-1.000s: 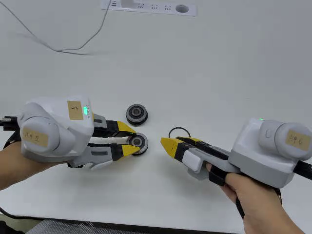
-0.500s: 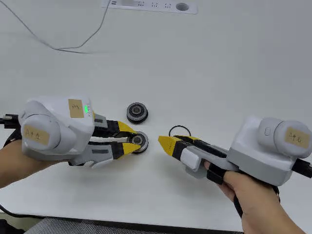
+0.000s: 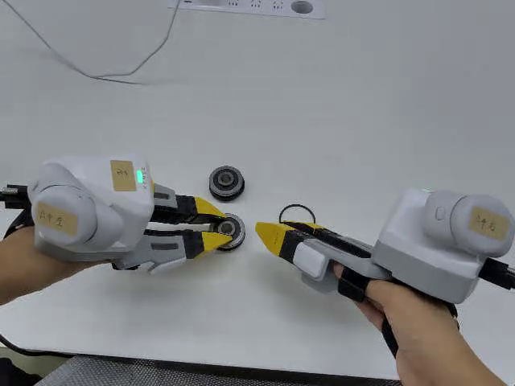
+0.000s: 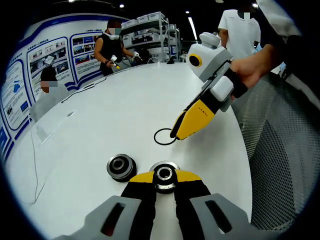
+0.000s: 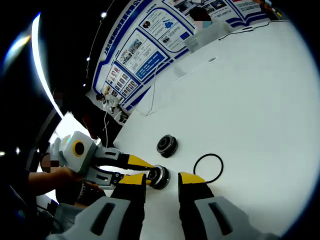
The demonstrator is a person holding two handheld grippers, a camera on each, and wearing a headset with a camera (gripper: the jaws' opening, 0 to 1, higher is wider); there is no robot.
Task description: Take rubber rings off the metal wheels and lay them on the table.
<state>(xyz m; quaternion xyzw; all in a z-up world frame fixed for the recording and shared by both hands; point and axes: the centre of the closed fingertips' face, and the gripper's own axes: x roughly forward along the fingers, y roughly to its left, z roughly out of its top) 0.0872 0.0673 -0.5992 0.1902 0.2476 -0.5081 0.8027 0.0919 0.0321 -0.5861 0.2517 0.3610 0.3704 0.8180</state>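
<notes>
My left gripper (image 3: 220, 225) is shut on a small metal wheel (image 3: 230, 231) that rests on the white table (image 3: 338, 112); the wheel (image 4: 165, 173) sits between its yellow tips. A second wheel (image 3: 226, 182) with a dark rim lies just behind it, also seen beside the held one (image 4: 121, 166). A loose black rubber ring (image 3: 297, 214) lies flat to the right. My right gripper (image 3: 267, 234) points at the held wheel from the right, a short gap away, jaws open and empty (image 5: 163, 179). The ring (image 5: 208, 168) lies just right of its tips.
A white power strip (image 3: 249, 6) lies at the far edge, with a grey cable (image 3: 121, 72) running across the back left. The table's front edge (image 3: 241, 366) is close below both hands. People stand at other tables (image 4: 112, 45) in the background.
My right gripper has crept left, closing the gap to the held wheel. The left gripper and both wheels have stayed put.
</notes>
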